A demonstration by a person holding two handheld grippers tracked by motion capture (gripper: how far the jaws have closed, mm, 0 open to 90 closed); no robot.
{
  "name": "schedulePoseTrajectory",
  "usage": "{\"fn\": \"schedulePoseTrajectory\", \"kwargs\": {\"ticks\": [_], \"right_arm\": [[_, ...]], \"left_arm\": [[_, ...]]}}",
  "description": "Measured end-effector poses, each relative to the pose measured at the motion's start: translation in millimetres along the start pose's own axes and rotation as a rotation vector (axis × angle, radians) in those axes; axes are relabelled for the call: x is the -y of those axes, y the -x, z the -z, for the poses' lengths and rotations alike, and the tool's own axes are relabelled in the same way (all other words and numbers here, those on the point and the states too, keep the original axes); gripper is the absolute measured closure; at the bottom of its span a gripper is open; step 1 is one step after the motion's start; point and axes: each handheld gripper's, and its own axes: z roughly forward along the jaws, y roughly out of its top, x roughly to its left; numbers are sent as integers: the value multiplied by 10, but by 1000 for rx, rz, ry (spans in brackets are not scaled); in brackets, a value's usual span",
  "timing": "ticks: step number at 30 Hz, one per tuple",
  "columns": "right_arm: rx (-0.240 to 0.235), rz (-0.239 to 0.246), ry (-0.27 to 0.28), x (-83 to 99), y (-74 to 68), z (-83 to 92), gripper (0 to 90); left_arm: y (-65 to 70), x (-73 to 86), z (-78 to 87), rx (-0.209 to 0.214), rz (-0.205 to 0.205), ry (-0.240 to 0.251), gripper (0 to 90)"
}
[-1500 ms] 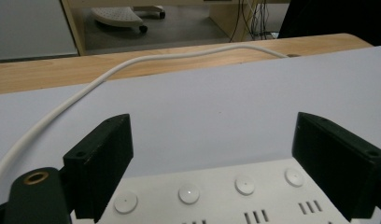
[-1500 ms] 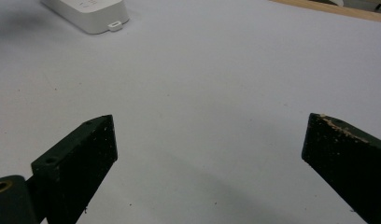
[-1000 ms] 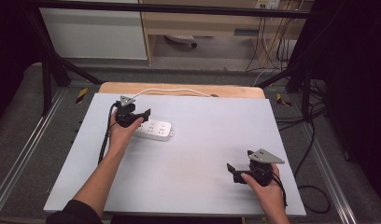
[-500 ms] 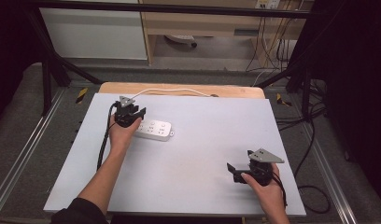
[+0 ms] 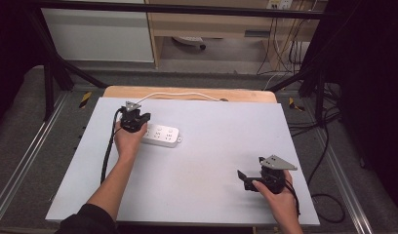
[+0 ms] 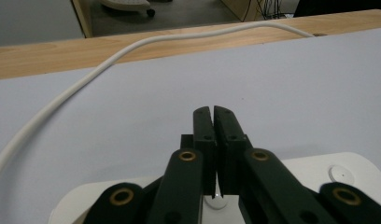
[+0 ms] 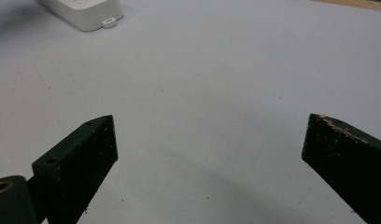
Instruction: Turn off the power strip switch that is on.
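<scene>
A white power strip [image 5: 160,135] lies on the grey table top [image 5: 211,156], left of centre, and its white cable [image 5: 182,93] runs off over the far wooden edge. My left gripper [image 5: 140,118] sits over the strip's left end. Its jaws have just been closing and now stand shut, pad against pad, with nothing between them [image 6: 213,110]. The strip's white top [image 6: 319,172] lies right under them, and the cable [image 6: 86,84] curves away ahead. My right gripper [image 5: 243,179] rests near the front right, wide open [image 7: 207,135] over bare table. The strip's end [image 7: 86,11] shows far off.
A wooden board [image 5: 246,95] edges the table's far side. Black cables [image 5: 109,146] trail from the left gripper along the forearm. Metal rails [image 5: 21,161] flank the table, and loose cables lie on the floor to the right.
The left gripper's jaws have drawn together over the strip's left end. Both hands and the power strip have stayed where they were.
</scene>
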Motion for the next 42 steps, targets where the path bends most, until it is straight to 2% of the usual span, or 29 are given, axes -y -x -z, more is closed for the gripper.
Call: {"fn": "schedulePoseTrajectory", "kwargs": {"ticks": [16,21,31,36,42], "right_arm": [[0,-3,-3,1,15,0,39],[0,-4,-3,-1,14,-1,38],[3,-5,-4,-4,17,3,36],[-4,2,-5,2,22,-2,26],[0,-5,-8,7,33,-3,27]], "left_arm": [[4,39,-39,21,3,-49,900],[20,45,-16,21,-25,-60,900],[-2,118,67,22,-22,-62,900],[5,147,57,25,-12,-64,900],[39,145,49,34,-22,-60,900]]}}
